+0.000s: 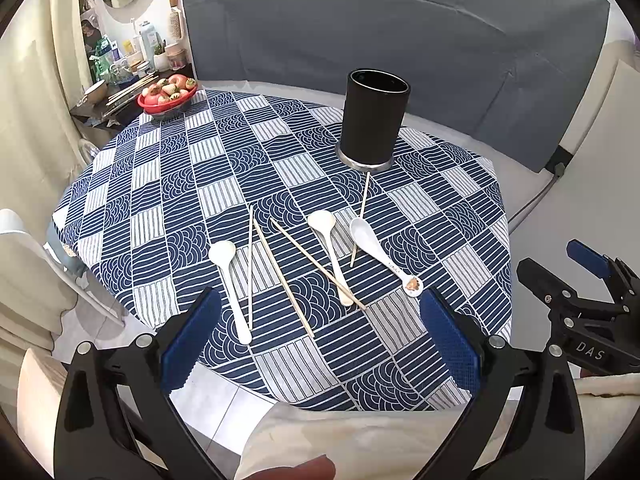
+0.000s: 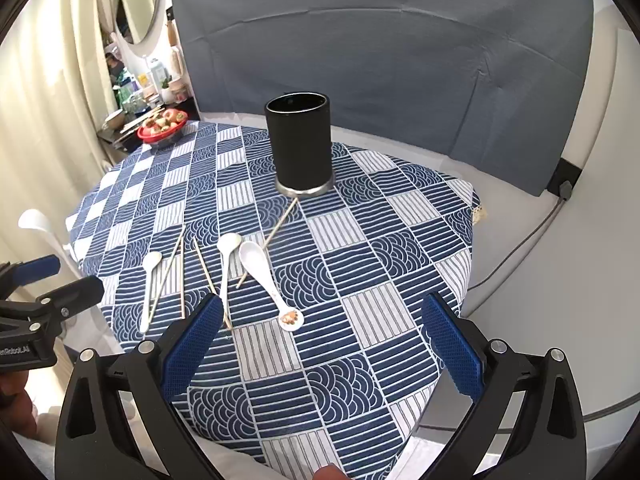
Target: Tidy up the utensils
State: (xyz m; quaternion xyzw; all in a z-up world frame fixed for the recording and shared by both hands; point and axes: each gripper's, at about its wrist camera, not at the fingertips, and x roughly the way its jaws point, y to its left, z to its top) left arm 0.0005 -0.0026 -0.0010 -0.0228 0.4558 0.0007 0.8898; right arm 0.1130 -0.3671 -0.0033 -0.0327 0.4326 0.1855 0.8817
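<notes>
A black cylindrical holder (image 1: 374, 120) (image 2: 301, 144) stands upright on the blue patterned tablecloth (image 1: 168, 200) (image 2: 380, 240). In front of it lie several wooden chopsticks (image 1: 284, 280) (image 2: 182, 276) and three white spoons: a left one (image 1: 232, 284) (image 2: 149, 288), a middle one (image 1: 332, 256) (image 2: 226, 264), and a ceramic one with a painted handle end (image 1: 384, 252) (image 2: 268, 280). My left gripper (image 1: 320, 344) is open and empty above the near table edge. My right gripper (image 2: 324, 348) is open and empty, also at the near edge; it shows in the left wrist view (image 1: 576, 280).
A red bowl of fruit (image 1: 168, 94) (image 2: 162, 126) sits at the far left corner. A cluttered side shelf (image 1: 120, 64) stands behind it. A grey padded panel (image 1: 400, 32) backs the table. A white chair (image 1: 24, 248) stands to the left. A cable (image 2: 520, 248) hangs at the right.
</notes>
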